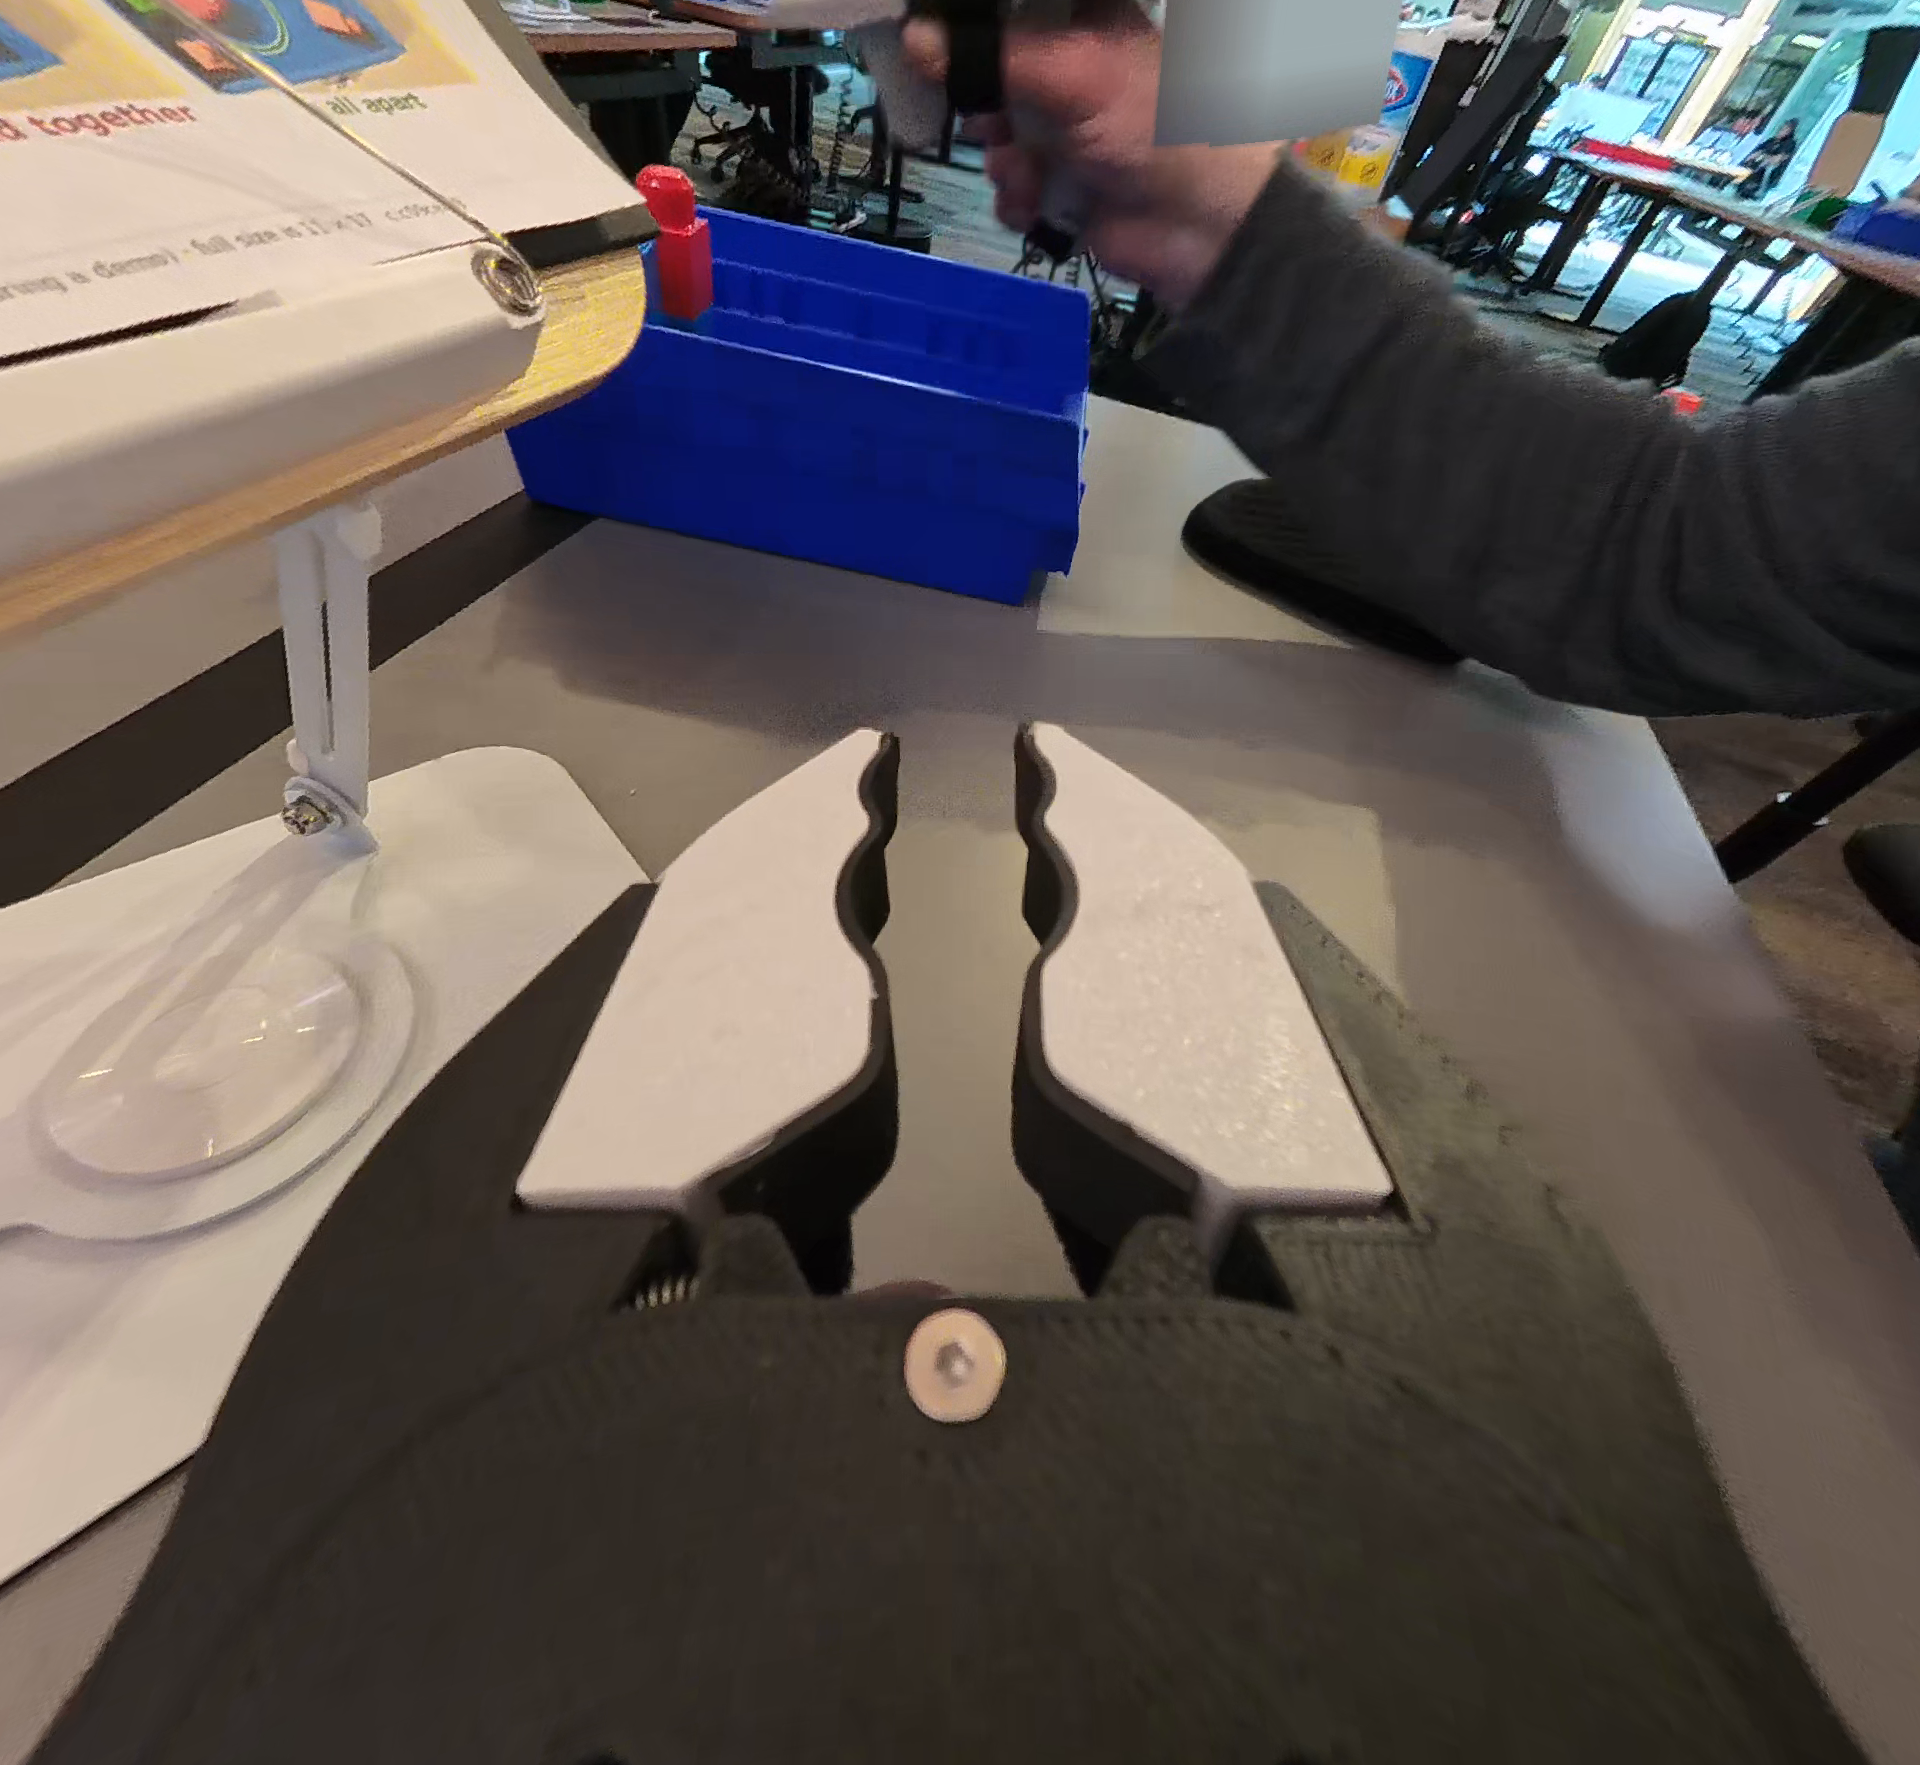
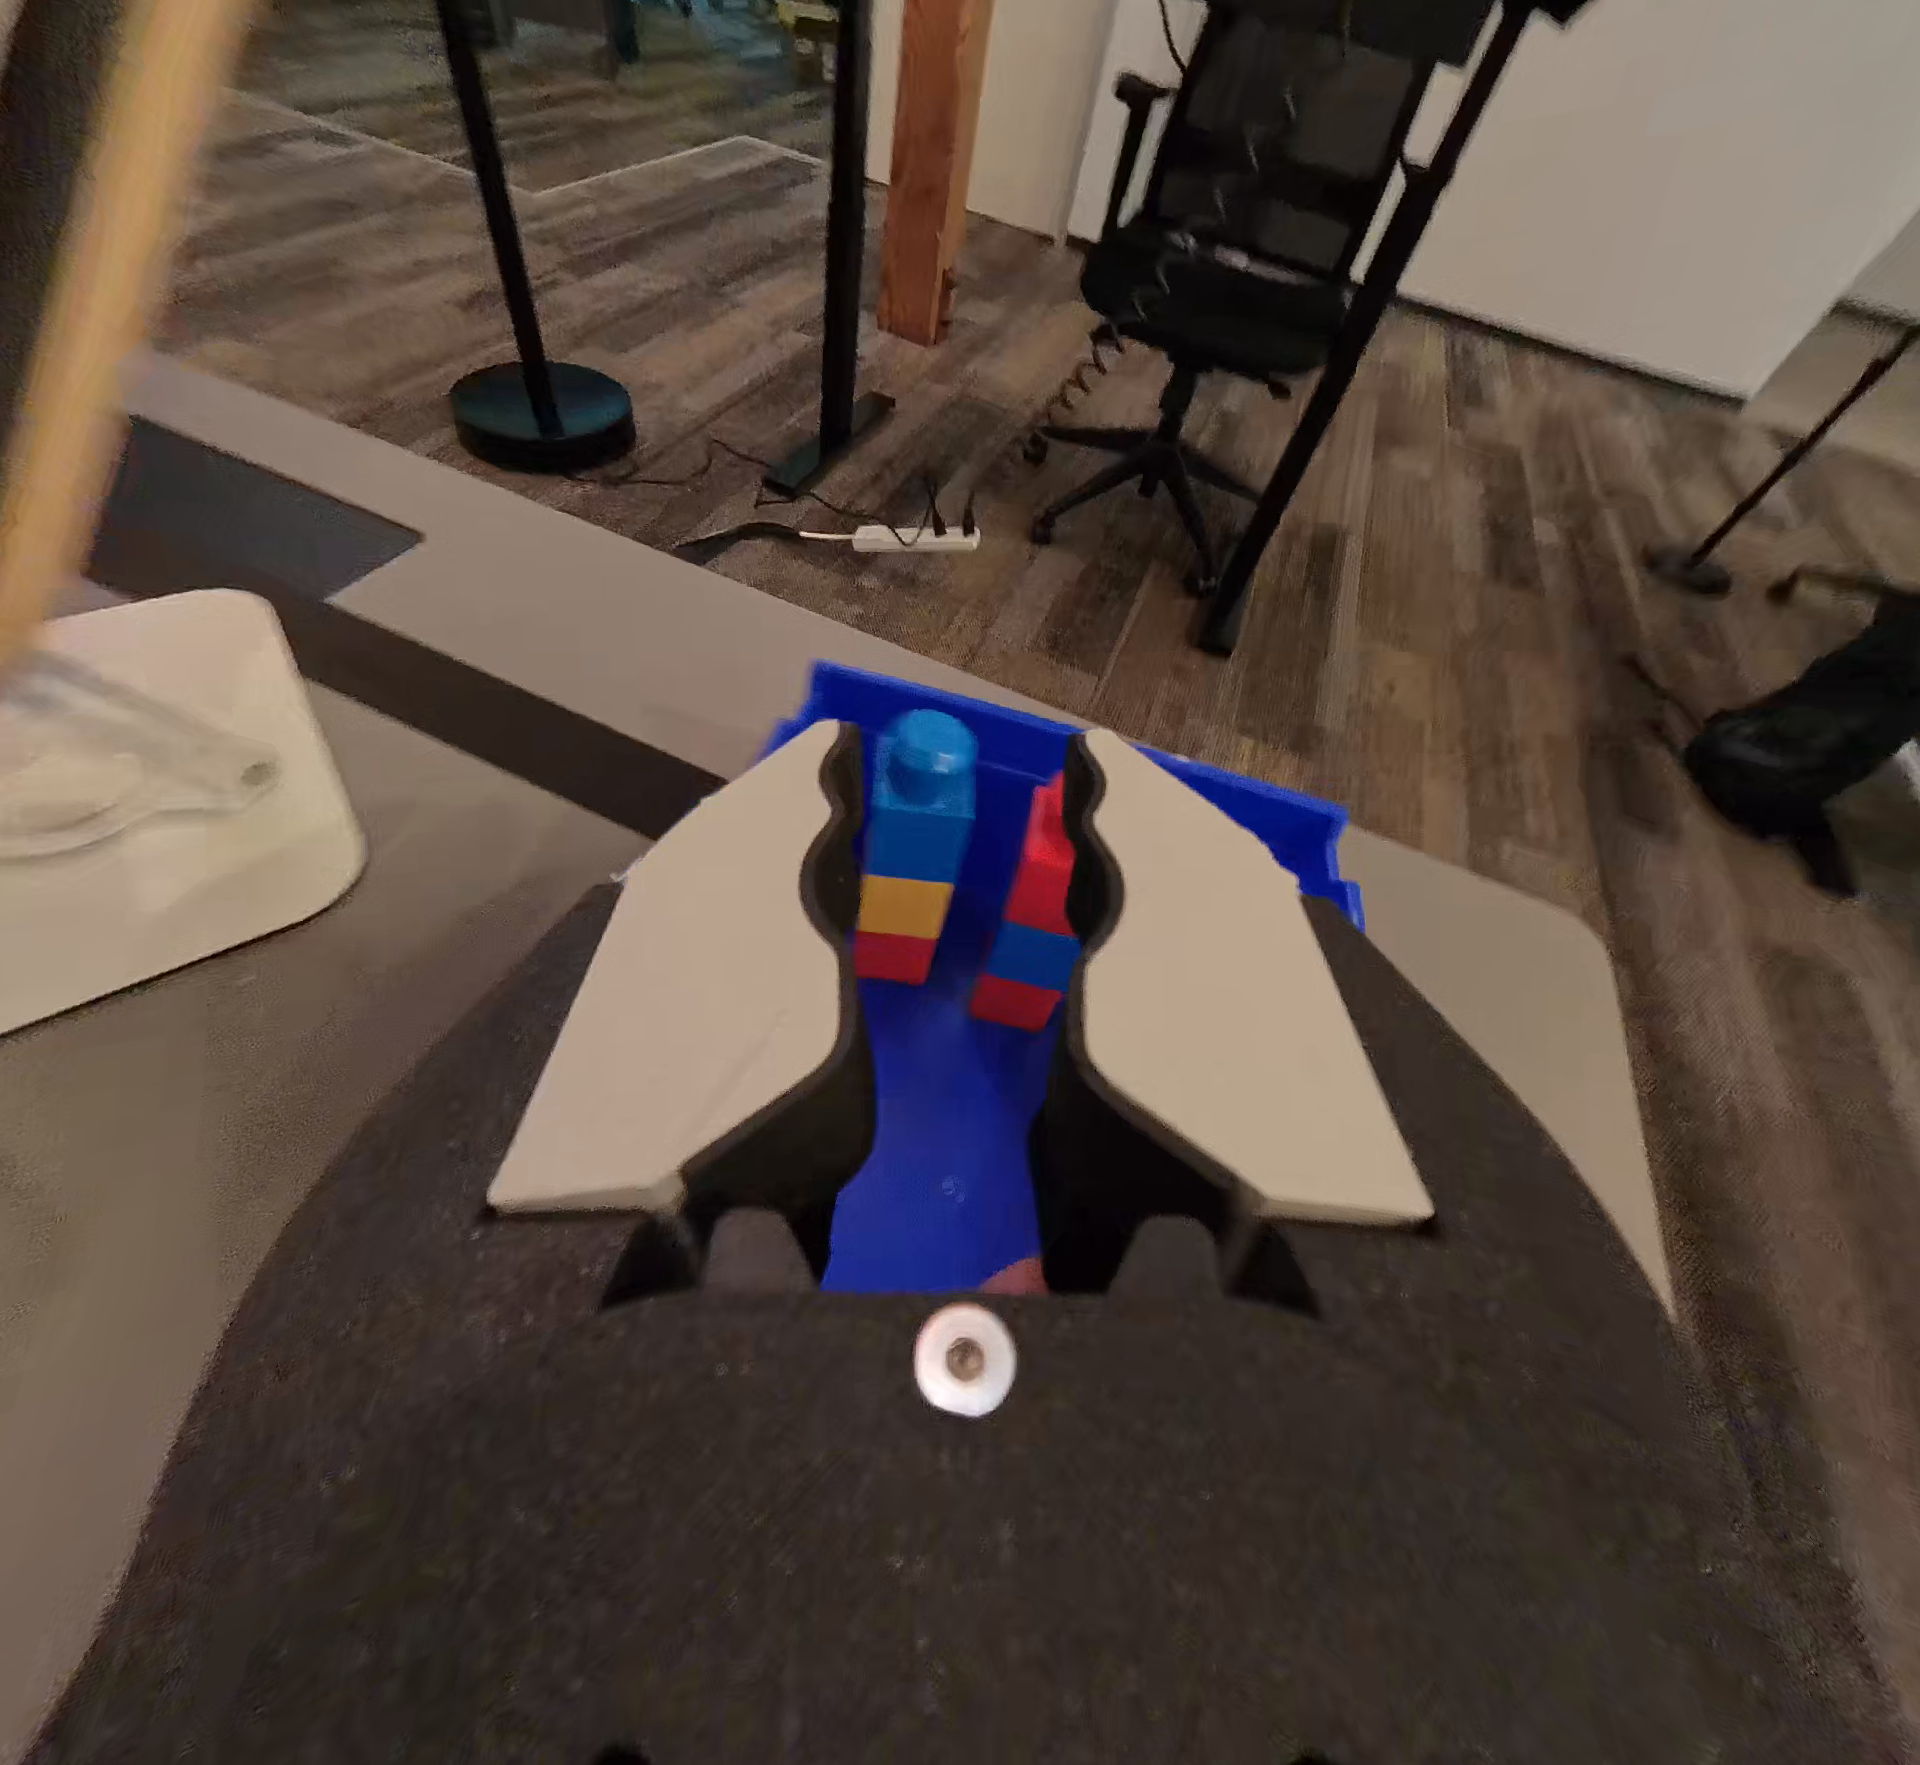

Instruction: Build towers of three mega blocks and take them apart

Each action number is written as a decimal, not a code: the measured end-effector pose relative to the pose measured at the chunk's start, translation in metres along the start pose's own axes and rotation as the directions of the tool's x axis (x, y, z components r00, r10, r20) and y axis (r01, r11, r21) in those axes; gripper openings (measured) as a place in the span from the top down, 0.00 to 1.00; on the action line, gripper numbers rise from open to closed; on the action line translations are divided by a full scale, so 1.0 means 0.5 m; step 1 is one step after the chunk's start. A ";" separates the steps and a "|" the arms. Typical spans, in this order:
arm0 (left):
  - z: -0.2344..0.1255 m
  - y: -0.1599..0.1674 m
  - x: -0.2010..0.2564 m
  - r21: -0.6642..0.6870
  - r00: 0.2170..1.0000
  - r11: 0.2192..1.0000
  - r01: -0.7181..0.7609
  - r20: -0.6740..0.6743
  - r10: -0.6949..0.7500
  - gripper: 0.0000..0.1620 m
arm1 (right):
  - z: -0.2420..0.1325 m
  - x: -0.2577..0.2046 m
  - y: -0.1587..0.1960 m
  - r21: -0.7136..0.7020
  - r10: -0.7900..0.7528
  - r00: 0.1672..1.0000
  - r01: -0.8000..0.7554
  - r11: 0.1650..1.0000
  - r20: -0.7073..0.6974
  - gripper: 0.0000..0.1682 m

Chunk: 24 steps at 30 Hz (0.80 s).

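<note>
Your right gripper [image 2: 961, 759] fills the near part of its own view, its fingers [image 2: 717, 967] spread with a clear gap between them and nothing pinched, poised above the blue bin [image 2: 935, 1185]. Two block towers stand inside that bin, seen through the gap: on the left a tower [image 2: 914, 858] stacked red, yellow and blue with a round blue stud on top, and just to its right a second tower [image 2: 1029, 926] stacked red, blue and red, partly hidden behind the right finger. Whether either finger touches a tower you cannot tell from this angle. From the left wrist view, your left gripper [image 1: 956, 749] hovers low over the grey table [image 1: 1351, 728], well short of the bin [image 1: 831, 458], its fingers also parted and holding nothing. Only a red block top [image 1: 681, 250] pokes above the bin's far left rim there. Your hand [image 1: 1101, 146], in a dark grey sleeve [image 1: 1558, 489], reaches in from the right and holds the right gripper's handle above the bin, blurred. On the left, a wooden board bearing a printed instruction sheet [image 1: 208, 157] stands tilted on a white stand [image 1: 332, 666] with a clear suction base [image 1: 208, 1071]. Far beyond the table lie wood-look flooring, a black office chair [image 2: 1226, 281] and other desks.
</note>
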<state>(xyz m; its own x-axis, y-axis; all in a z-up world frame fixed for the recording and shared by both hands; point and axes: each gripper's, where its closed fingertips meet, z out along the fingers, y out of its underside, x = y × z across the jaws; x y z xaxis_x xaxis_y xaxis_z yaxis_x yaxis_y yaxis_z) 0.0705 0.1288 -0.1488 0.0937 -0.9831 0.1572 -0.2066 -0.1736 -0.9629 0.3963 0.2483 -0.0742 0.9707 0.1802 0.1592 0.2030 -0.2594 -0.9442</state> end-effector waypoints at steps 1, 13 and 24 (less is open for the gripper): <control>0.002 0.001 -0.001 -0.008 1.000 1.000 -0.008 0.015 0.008 0.87 | -0.024 -0.035 -0.021 0.019 -0.042 0.999 0.042 0.999 0.013 0.79; -0.035 -0.032 -0.005 0.025 0.986 0.995 -0.101 0.135 0.097 0.88 | -0.016 -0.637 0.003 0.179 -0.100 0.862 0.011 0.984 0.497 1.00; -0.141 -0.050 -0.085 0.008 0.925 0.989 -0.149 0.356 0.136 0.88 | 0.036 -0.802 0.123 0.214 -0.221 0.754 0.109 0.971 0.619 0.98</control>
<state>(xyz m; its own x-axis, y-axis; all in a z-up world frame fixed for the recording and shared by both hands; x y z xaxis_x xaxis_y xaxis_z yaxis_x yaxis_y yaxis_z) 0.0030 0.1708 -0.1161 0.4048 -0.9121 -0.0641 -0.2100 -0.0245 -0.9774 0.0174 0.1771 -0.2012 0.6074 0.7801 0.1503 0.2754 -0.0293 -0.9609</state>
